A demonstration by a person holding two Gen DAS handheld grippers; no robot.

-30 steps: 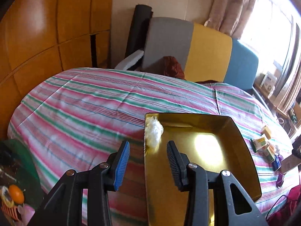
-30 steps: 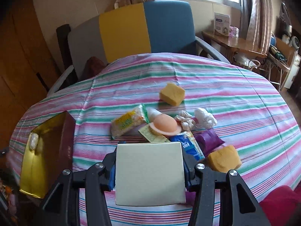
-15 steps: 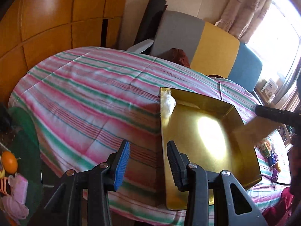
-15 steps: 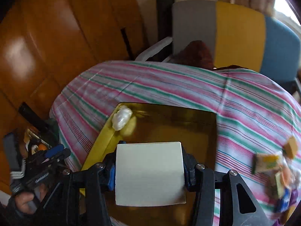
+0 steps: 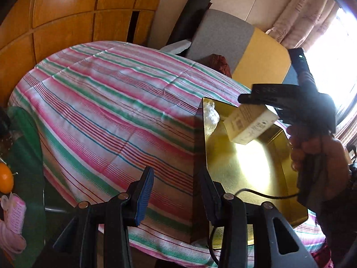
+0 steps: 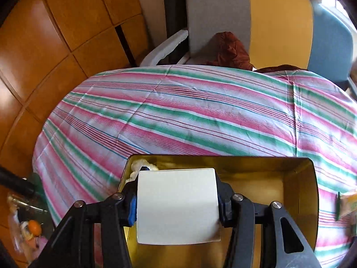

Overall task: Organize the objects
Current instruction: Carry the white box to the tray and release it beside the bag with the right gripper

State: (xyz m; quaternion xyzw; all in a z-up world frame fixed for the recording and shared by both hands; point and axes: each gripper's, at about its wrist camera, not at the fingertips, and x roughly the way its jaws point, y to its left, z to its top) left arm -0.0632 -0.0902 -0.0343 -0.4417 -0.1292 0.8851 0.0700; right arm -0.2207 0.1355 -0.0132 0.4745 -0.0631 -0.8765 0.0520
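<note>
A gold box [image 5: 250, 178] with low walls sits on the striped table, its inside shining; in the right wrist view its far wall [image 6: 279, 167] fills the lower middle. A crumpled white wad [image 5: 210, 116] lies in its far left corner [image 6: 138, 165]. My right gripper [image 6: 176, 203] is shut on a flat cream carton [image 6: 176, 205] and hangs over the box's left half. The left wrist view shows that gripper [image 5: 256, 102], held by a hand, with the carton [image 5: 250, 125] tilted above the box floor. My left gripper [image 5: 176, 196] stands open, holding nothing, by the box's near left wall.
The striped tablecloth [image 5: 111, 102] covers a round table. A grey, yellow and blue chair [image 6: 256, 17] stands behind it, with wood panelling [image 6: 55, 33] at the left. An orange [image 5: 5, 179] and bags lie on the floor. Packets [image 6: 348, 203] lie to the right of the box.
My right gripper has swung left with the carton, from above the pile of small items to over the gold box. The left gripper has drifted a little and sunk.
</note>
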